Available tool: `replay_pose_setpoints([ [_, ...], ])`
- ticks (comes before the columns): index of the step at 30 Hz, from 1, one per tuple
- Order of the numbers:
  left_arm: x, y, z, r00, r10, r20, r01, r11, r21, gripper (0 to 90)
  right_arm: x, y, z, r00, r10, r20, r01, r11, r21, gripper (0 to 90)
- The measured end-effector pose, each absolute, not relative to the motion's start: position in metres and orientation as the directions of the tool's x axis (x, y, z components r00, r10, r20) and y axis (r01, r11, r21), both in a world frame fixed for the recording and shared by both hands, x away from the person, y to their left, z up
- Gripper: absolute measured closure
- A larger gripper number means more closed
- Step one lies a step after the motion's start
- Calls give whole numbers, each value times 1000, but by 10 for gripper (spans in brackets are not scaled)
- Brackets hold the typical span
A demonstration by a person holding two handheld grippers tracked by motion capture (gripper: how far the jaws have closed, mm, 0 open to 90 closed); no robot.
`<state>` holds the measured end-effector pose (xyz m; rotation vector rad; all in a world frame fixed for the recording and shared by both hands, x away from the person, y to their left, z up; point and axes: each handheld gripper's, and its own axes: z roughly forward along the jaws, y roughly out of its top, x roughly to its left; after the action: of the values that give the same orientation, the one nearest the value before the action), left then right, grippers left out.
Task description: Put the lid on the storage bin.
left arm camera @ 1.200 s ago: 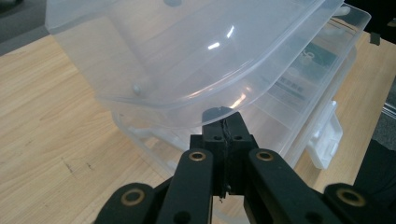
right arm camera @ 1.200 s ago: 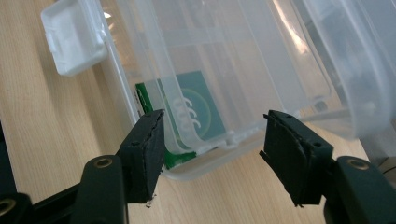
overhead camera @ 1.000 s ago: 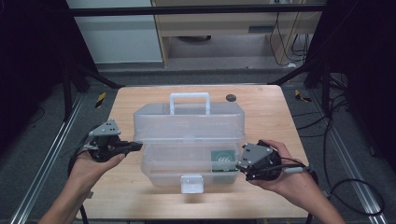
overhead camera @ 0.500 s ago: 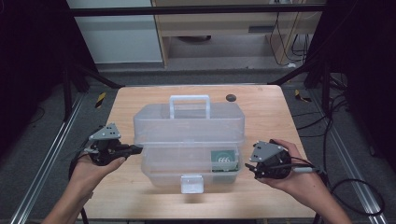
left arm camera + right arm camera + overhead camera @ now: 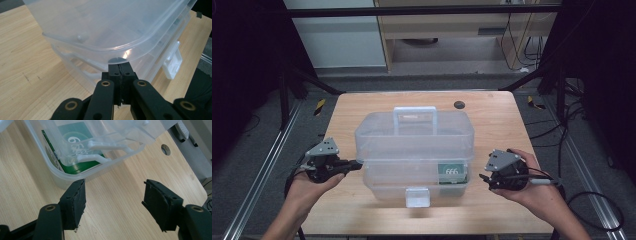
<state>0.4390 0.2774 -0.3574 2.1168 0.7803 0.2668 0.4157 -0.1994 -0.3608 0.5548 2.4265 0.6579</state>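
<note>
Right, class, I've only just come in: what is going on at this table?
A person stands at a wooden table with a gripper in each hand, either side of a clear plastic box. The left gripper has its jaws shut, tips at the box's left edge under the lid rim. The right gripper is open and apart from the box, holding nothing. The box has a handle on top, a white latch in front and a green card inside.

Left tool [image 5: 353, 164] has jaws pressed together; right tool [image 5: 113, 202] gapes wide.
</note>
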Motion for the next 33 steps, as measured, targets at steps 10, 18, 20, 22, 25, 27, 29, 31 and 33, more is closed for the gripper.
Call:
replay_pose_setpoints([
  [10, 437, 278, -363, 789, 609, -81, 439, -466, 768, 900, 419, -203, -365, -744, 536, -399, 260, 782, 567, 326],
  [18, 436, 296, -373, 775, 632, -4, 452, -550, 702, 900, 435, -215, -375, -679, 626, -383, 331, 727, 601, 291],
  [20, 439, 307, -373, 752, 659, 6, 463, -535, 707, 900, 443, -220, -379, -649, 665, -370, 367, 700, 612, 275],
  [22, 445, 317, -375, 726, 688, 8, 480, -515, 711, 900, 454, -224, -385, -621, 701, -350, 404, 669, 624, 257],
  [25, 462, 328, -381, 682, 732, -5, 511, -471, 720, 900, 473, -231, -396, -562, 761, -323, 462, 613, 641, 237],
  [27, 468, 329, -384, 664, 748, 3, 516, -461, 722, 900, 487, -237, -403, -520, 800, -299, 494, 568, 659, 228],
  [29, 490, 330, -397, 614, 787, 55, 525, -460, 716, 900, 500, -241, -412, -486, 831, -270, 527, 525, 669, 218],
  [31, 498, 330, -403, 598, 799, 58, 536, -453, 713, 900, 507, -243, -417, -469, 845, -257, 542, 505, 671, 211],
  [33, 513, 328, -416, 573, 819, 31, 558, -418, 717, 900, 519, -247, -430, -440, 869, -224, 564, 462, 685, 208],
])
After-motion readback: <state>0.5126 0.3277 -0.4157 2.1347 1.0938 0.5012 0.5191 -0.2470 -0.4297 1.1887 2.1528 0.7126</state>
